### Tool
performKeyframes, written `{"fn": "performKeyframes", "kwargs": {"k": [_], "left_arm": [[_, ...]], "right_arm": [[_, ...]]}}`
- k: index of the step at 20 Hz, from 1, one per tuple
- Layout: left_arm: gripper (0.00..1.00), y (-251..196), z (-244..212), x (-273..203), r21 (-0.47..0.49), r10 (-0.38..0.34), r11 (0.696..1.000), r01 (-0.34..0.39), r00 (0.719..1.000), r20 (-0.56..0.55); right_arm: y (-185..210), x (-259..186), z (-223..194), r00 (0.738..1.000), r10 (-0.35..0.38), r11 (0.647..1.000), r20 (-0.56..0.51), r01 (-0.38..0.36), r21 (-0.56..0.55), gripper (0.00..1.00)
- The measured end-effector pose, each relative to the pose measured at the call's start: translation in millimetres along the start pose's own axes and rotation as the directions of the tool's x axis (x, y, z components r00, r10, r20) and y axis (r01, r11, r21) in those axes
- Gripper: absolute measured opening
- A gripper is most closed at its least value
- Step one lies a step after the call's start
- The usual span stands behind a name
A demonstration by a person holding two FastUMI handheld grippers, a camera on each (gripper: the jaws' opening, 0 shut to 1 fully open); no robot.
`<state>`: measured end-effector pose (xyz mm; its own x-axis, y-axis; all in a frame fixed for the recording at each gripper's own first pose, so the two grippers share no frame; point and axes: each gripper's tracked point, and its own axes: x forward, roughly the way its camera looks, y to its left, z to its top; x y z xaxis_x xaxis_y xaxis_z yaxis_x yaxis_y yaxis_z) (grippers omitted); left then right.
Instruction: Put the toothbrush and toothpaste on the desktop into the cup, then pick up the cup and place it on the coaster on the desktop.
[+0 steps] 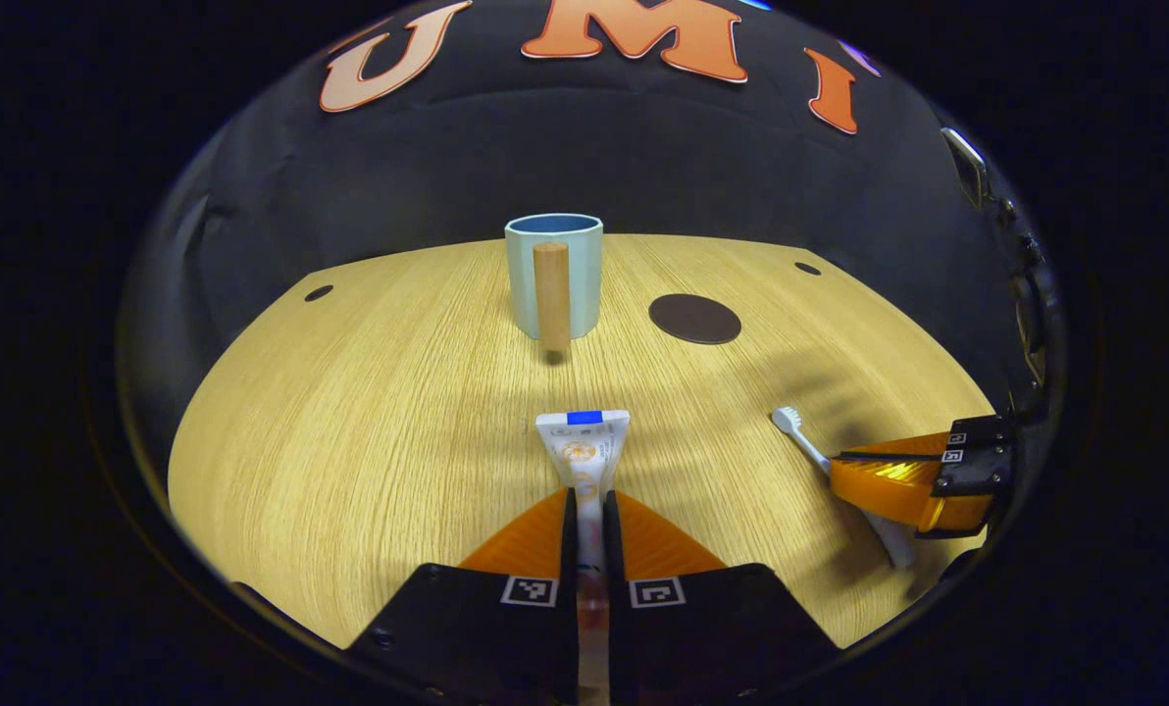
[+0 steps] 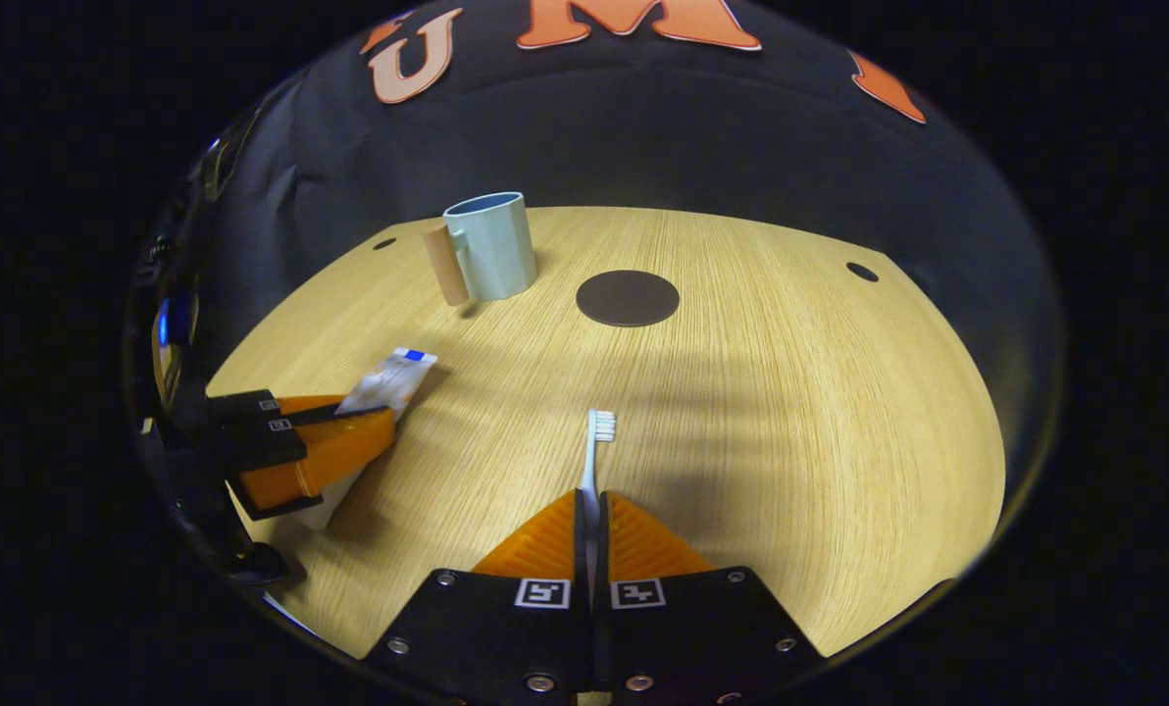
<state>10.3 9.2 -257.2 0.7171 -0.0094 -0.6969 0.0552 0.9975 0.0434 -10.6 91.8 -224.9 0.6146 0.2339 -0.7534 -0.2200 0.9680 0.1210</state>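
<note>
The left claw [image 1: 589, 510] is clamping the paste [image 1: 584, 451], which is pointing its flat end toward the far cup [image 1: 553, 275]. The right claw [image 2: 592, 529] is clamping the brush [image 2: 594, 461], bristles pointing away. Both items are lying low on the near bench [image 2: 790, 412], so the pickup step looks to be in hand. Next, each should be lifted, carried to the cup's open mouth and dropped in upright. The coaster [image 2: 628, 297] is sitting just right of the cup.
</note>
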Motion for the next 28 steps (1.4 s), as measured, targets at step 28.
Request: {"fn": "performKeyframes", "kwargs": {"k": [28], "left_arm": [[0.09, 17, 239, -40, -0.072, -0.069, 0.99, 0.121, 0.864, 0.5]], "right_arm": [[-4, -62, 150, 0.923, 0.036, 0.999, 0.382, -0.047, 0.018, 0.01]]}}
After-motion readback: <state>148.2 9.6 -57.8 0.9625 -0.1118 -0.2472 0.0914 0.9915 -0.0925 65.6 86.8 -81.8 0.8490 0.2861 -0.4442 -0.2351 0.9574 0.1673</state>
